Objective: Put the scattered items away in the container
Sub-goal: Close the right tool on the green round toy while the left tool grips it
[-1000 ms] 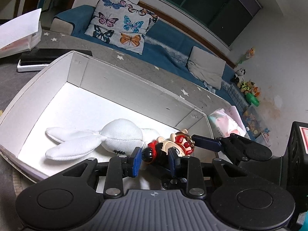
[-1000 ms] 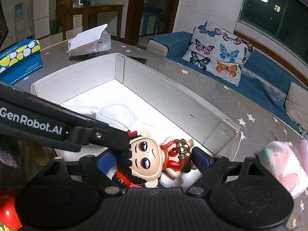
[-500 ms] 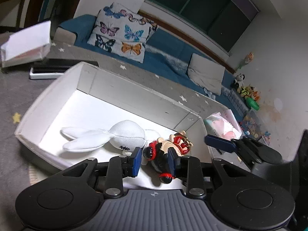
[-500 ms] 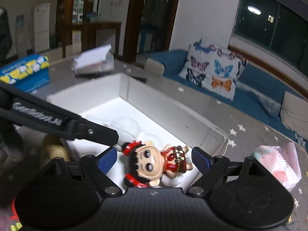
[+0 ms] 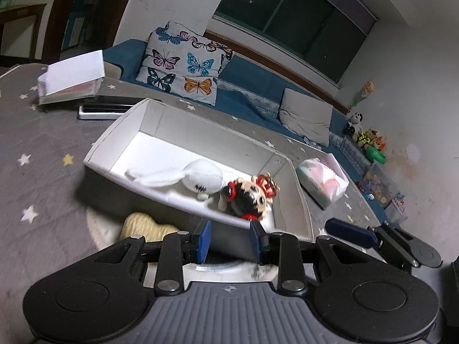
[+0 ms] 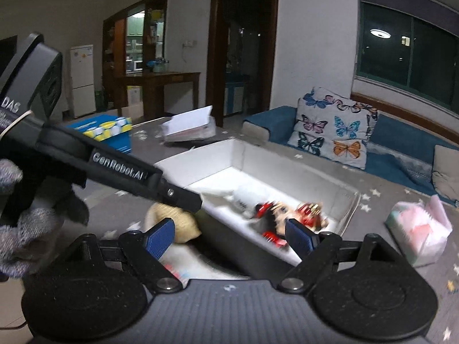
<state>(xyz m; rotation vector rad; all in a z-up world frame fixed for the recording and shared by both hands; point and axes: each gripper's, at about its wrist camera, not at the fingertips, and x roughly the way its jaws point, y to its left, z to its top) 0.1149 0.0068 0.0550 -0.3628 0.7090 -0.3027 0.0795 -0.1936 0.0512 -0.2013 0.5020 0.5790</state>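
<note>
Arm of the left gripper [image 6: 120, 169], right wrist view: "GenRobot.AI" in pale letters along the black bar (the last letters a little smeared).
Dark housing [image 6: 28, 86] at the far left of the same view: "DAS", white, cut off by the picture's edge.
Blue and yellow box [image 6: 112, 132] on the table: a line of white print, too small to read.
Pink tissue pack [image 5: 321, 183]: faint print, not legible.

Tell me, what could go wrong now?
The yellow soft toy lies outside the white box, half hidden under its near wall, so it might be missed. The doll lies close to the box's near rim and could be knocked out. Both pairs of fingers are open and empty; the left gripper might bump that rim.
</note>
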